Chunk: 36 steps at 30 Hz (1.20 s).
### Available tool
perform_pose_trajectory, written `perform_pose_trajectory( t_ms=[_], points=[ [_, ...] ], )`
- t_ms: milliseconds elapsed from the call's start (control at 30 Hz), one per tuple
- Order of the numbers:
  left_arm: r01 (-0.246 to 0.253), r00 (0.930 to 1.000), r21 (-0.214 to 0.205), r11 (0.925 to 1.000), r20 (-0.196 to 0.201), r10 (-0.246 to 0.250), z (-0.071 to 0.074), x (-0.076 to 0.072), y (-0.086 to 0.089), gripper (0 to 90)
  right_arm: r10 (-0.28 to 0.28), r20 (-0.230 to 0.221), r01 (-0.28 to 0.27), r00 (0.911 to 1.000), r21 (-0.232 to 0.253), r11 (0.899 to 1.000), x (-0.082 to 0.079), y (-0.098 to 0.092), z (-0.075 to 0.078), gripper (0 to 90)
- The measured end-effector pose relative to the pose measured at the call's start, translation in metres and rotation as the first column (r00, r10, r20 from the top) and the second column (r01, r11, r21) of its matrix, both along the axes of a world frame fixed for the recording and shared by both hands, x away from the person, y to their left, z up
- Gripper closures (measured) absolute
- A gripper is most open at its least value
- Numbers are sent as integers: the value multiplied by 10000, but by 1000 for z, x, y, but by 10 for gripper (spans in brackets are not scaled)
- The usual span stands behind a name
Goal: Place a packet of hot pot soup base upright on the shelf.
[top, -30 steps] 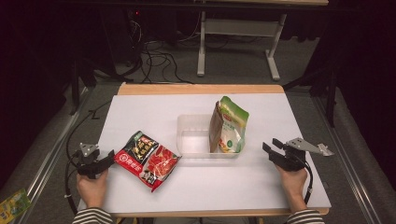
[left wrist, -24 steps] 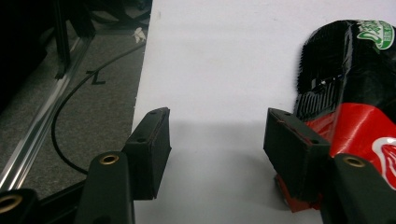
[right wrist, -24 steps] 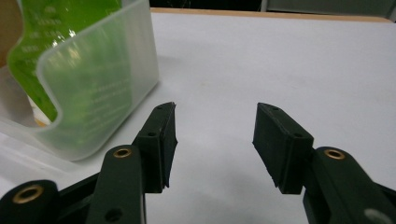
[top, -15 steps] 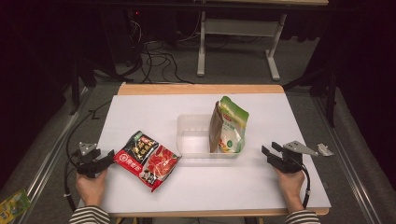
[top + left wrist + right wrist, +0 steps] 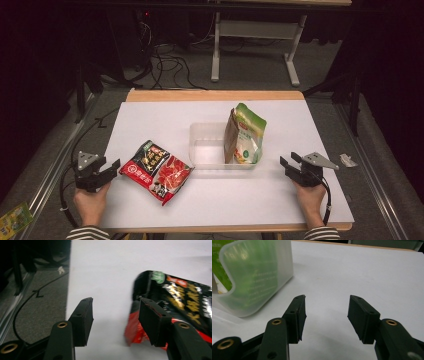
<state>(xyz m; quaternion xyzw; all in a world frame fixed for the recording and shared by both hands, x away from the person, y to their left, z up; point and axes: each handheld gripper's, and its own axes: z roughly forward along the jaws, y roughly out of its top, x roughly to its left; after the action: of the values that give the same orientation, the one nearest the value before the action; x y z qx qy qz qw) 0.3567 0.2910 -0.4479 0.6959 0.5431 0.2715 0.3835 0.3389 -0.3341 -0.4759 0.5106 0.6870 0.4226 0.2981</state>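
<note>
A red and black snack packet (image 5: 156, 171) (image 5: 175, 297) lies flat on the white table, front left. My left gripper (image 5: 114, 168) (image 5: 115, 302) is open just left of it, and its jaws have just been closing a little. Bare table shows between them, and the packet's edge is by the right jaw. A green and white pouch (image 5: 245, 132) (image 5: 217, 270) stands upright in the right end of a clear plastic tub (image 5: 200, 150) (image 5: 257, 290). My right gripper (image 5: 286, 162) (image 5: 327, 300) is open and holds nothing, on the table to the right of the tub.
The table (image 5: 215, 205) ends just left of my left gripper, with grey floor and a cable (image 5: 22, 310) beyond. A green packet (image 5: 12, 220) lies on the floor at the lower left. A white scrap (image 5: 347, 160) lies on the floor at the right.
My left gripper has lifted slightly beside the packet, with its jaws a bit narrower. The right gripper has barely shifted. Packet, tub and pouch stay put.
</note>
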Motion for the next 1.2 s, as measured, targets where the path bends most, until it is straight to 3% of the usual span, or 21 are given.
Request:
perform_pose_trajectory(
  t_ms=[333, 600, 833, 1033, 1200],
  points=[
    [699, 9971, -265, 9972, -267, -706, 1, 9, -17, 455, -18, 94, 15, 10000, 239, 9997, -1, -2, 0, 482],
    [1233, 9899, -3, 9924, -701, -1230, 0, 22, -31, 430, -40, 57, 38, 10000, 265, 9996, -1, -2, 0, 477],
    [1102, 9873, 19, 9939, -1154, -1092, -9, 34, -35, 430, -98, 69, 95, 9999, 307, 9995, -1, -2, 0, 469],
    [988, 9839, -102, 9951, -1484, -993, -18, 34, -30, 430, -73, 58, 71, 10000, 289, 9996, -1, -3, 0, 467],
    [907, 9824, -705, 9934, -1572, -1009, -26, 29, -23, 439, -107, 13, 107, 9999, 261, 9996, -1, -2, 0, 464]
  ],
)
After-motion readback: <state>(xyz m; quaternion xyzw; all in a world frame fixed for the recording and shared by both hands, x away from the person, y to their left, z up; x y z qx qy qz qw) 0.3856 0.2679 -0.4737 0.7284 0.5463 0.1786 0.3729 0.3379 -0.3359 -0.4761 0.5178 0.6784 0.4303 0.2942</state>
